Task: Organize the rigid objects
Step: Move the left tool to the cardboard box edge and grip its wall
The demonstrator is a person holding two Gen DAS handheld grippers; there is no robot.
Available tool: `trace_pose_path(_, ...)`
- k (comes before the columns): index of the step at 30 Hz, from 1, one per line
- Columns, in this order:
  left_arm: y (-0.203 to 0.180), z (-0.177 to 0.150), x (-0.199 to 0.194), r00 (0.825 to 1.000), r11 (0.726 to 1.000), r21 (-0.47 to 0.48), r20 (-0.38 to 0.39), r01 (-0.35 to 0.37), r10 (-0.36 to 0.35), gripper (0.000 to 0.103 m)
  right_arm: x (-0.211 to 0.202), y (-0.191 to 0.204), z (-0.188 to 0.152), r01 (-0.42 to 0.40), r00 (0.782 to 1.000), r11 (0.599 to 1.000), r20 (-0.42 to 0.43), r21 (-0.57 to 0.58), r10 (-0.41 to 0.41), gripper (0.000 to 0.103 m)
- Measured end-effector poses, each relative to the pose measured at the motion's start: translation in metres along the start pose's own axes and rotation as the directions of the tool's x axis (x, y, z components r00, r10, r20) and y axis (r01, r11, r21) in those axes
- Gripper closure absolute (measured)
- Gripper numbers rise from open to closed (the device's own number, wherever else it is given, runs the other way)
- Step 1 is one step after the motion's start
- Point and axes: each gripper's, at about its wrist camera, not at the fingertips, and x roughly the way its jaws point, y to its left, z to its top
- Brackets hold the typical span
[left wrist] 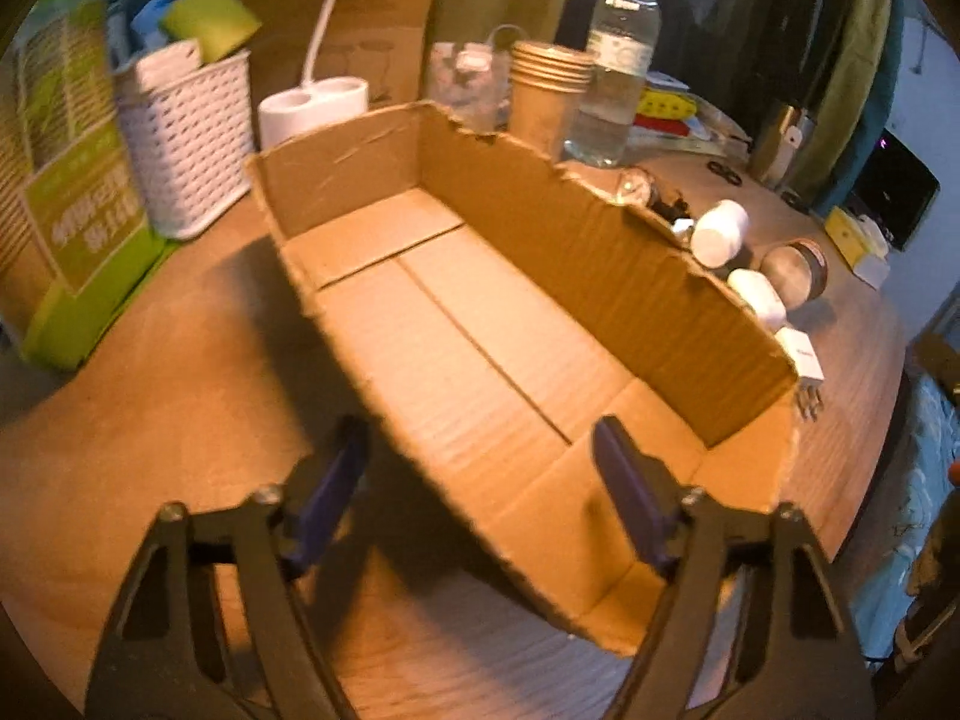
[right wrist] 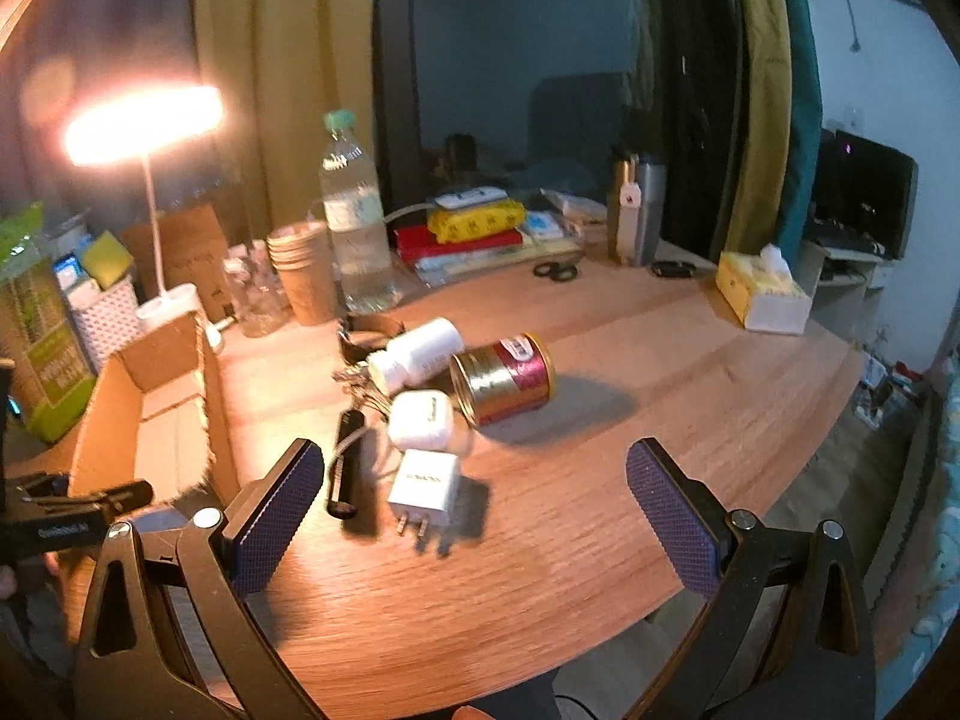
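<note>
- Our left gripper [left wrist: 480, 462] hangs with its jaws spread wide and nothing between them, poised over the near corner of a cardboard box [left wrist: 600, 252] whose torn front wall passes between the fingers.
- Just beyond the box's far wall, ahead and to the right of the left tongs, a white pill bottle [left wrist: 720, 233] lies on its side.
- Our right gripper [right wrist: 474, 498] is likewise spread and holds nothing, hovering above the wooden table [right wrist: 690, 396].
- Directly ahead of the right tongs, nearest the left finger, sits a white charger plug [right wrist: 423, 492] with its prongs toward us; a black flashlight [right wrist: 345, 462] lies just left of it.
- Farther ahead, a second white adapter [right wrist: 420, 419] rests against the plug, and beyond it the pill bottle [right wrist: 417, 353] touches a gold-and-red tin can [right wrist: 504, 381] tipped on its side.
- The box [right wrist: 162, 396] stands to the left of the right tongs, near the flashlight.
</note>
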Motion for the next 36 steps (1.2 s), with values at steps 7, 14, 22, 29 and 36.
trace_pose_path(7, -0.004, 0.01, 0.004, 1.0, 0.997, 0.066, -0.008, 0.031, -0.03, 0.042, 0.031, -0.007, -0.012, 0.025, 0.997, 1.0, -0.072, 0.018, -0.024, 0.0)
trace_pose_path(14, 0.009, 0.009, -0.003, 0.998, 0.985, 0.16, -0.035, 0.058, -0.053, 0.051, 0.045, 0.002, -0.016, 0.017, 0.994, 1.0, -0.108, 0.004, -0.016, 0.0)
trace_pose_path(22, 0.006, -0.007, -0.02, 0.996, 0.958, 0.274, -0.052, 0.087, -0.075, 0.065, 0.047, 0.008, -0.014, 0.018, 0.994, 1.0, -0.11, -0.004, -0.019, 0.0)
trace_pose_path(29, -0.005, 0.016, -0.005, 1.0, 0.961, 0.274, -0.004, 0.029, -0.029, 0.063, 0.046, 0.011, -0.015, 0.011, 0.994, 1.0, -0.111, -0.017, -0.013, 0.0)
trace_pose_path(36, -0.011, 0.042, 0.003, 1.0, 0.96, 0.28, 0.015, 0.011, -0.016, 0.062, 0.053, 0.004, -0.017, 0.028, 0.992, 1.0, -0.123, -0.005, -0.028, 0.0)
